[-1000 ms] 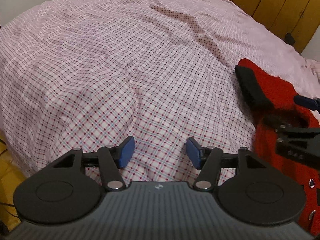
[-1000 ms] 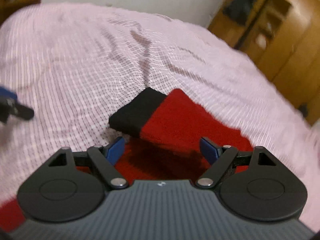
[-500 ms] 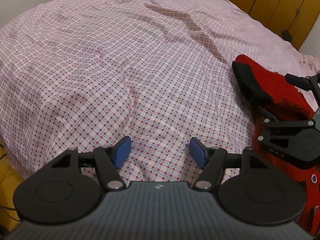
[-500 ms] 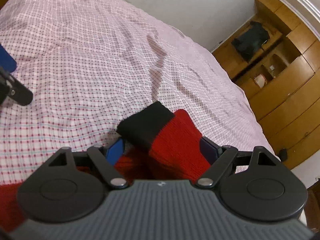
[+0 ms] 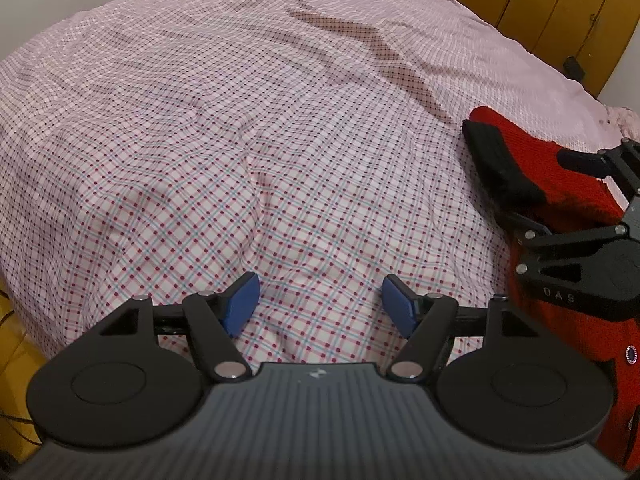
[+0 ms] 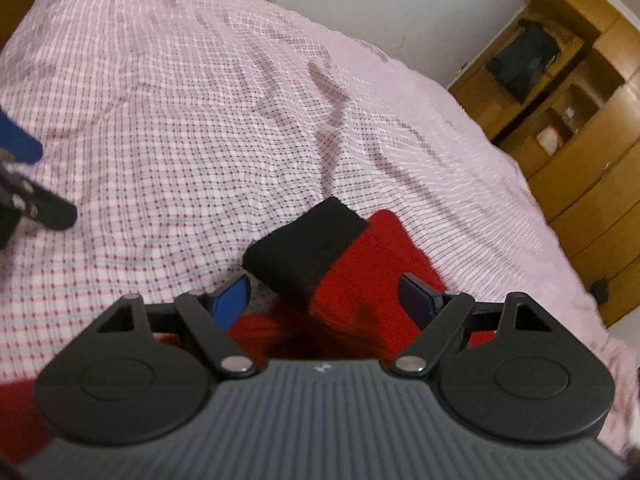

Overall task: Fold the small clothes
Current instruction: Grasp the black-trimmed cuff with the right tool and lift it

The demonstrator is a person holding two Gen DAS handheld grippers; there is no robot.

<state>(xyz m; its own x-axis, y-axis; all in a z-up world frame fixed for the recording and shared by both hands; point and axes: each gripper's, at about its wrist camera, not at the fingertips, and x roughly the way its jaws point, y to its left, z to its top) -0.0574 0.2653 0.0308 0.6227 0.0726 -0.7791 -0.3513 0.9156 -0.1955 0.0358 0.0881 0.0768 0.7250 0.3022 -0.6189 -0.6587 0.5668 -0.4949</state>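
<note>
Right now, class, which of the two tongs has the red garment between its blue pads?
The right tongs: the red knitted garment with its black cuff sits between them. The left tongs frame only checked bedsheet.

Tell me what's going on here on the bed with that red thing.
A person is folding a small red knitted garment with a black cuff on a bed covered by a pink checked sheet, using a handheld tool in each hand. The right tool sits over the sleeve; its jaws have just been closing around the sleeve, but the pads do not visibly press it yet. The left tool hangs open over bare sheet beside the garment, its jaws having just opened further, holding nothing.
</note>
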